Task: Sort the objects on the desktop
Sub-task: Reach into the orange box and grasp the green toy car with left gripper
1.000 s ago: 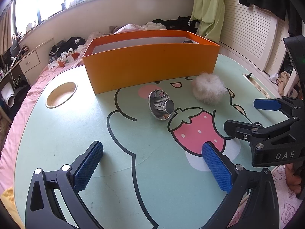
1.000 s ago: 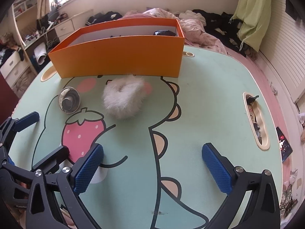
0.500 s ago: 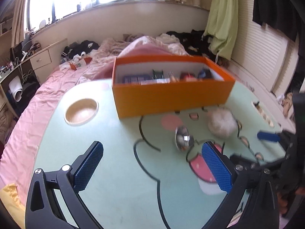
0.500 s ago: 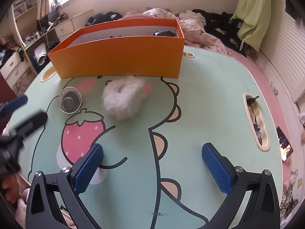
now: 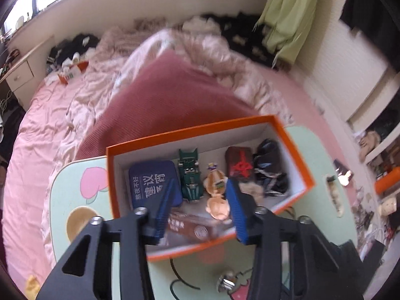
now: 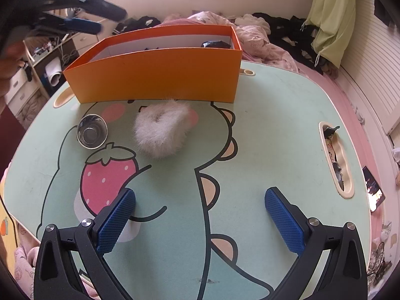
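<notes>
Left tool [image 5: 200, 205]: raised over the open orange cardboard box [image 5: 295, 155] and pointing steeply down into it. Its blue ribbed pads are drawing together with nothing pinched between them; the box contents show through the gap. Judged reason for the position: a check or adjustment inside the box, not a delivery, since the tool carries nothing.

Box contents, seen past the left tool's tips: a dark blue flat tin with white lettering [image 5: 150, 182] ahead of the left pad, a green toy vehicle [image 5: 191, 175] and a small tan figurine [image 5: 216, 182] in line with the gap, a dark red packet [image 5: 238, 161] and a black crumpled bundle [image 5: 268, 165] beyond the right pad. A brown wrapped bar [image 5: 190, 225] lies nearest the tool. These appear already sorted.

Right tool [image 6: 200, 215]: pads spread wide, empty, held low over the mint-green cartoon-printed counter [image 6: 275, 125]. Probably parked clear of the left tool's path.

Items outstanding, both ahead of the right tool on the counter and short of the box's near wall: a white fluffy ring-shaped scrunchie [image 6: 162, 130], ahead and slightly left, close to the wall; a small shiny metal cup lying on its side [image 6: 92, 131], further left, apart from the scrunchie.

Judgement: the sort is mostly done; two pieces remain.
</notes>
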The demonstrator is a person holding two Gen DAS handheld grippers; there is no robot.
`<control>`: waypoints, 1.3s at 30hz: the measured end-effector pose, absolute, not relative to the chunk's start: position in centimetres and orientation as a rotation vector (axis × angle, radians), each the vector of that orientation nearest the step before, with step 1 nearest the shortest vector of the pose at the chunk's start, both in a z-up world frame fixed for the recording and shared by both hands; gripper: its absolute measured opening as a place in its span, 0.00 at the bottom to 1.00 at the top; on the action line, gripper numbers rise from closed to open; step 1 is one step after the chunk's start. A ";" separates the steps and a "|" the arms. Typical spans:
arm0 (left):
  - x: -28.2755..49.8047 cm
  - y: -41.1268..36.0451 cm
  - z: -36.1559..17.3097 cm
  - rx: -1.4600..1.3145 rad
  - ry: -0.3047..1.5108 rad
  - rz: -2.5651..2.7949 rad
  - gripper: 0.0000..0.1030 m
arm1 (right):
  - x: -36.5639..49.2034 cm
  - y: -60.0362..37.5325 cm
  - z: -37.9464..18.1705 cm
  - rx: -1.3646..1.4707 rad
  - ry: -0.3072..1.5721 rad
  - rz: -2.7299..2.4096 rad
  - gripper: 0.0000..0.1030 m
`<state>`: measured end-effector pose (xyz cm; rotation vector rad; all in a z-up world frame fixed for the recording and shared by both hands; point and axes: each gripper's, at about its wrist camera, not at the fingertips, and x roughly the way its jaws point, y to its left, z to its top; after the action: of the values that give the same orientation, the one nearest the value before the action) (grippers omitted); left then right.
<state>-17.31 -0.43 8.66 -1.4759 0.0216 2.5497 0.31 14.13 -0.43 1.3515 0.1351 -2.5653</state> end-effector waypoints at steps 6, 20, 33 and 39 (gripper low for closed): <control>-21.3 0.8 4.9 -1.645 0.085 2.523 0.31 | 0.2 13.9 -0.4 1.347 0.136 -2.566 1.00; -21.6 3.3 2.5 -1.797 0.206 2.397 0.49 | 0.0 13.5 -0.2 1.341 0.135 -2.568 1.00; -21.0 1.0 2.7 -1.638 0.083 2.449 0.29 | 0.0 13.3 -0.3 1.337 0.133 -2.571 1.00; -17.6 -0.9 7.6 -1.338 -0.111 2.496 0.27 | 0.0 13.4 -0.3 1.337 0.133 -2.570 1.00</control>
<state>-17.61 -0.87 7.60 -1.3381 -0.1108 2.4956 -0.04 13.37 -0.35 1.3366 0.1332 -2.5703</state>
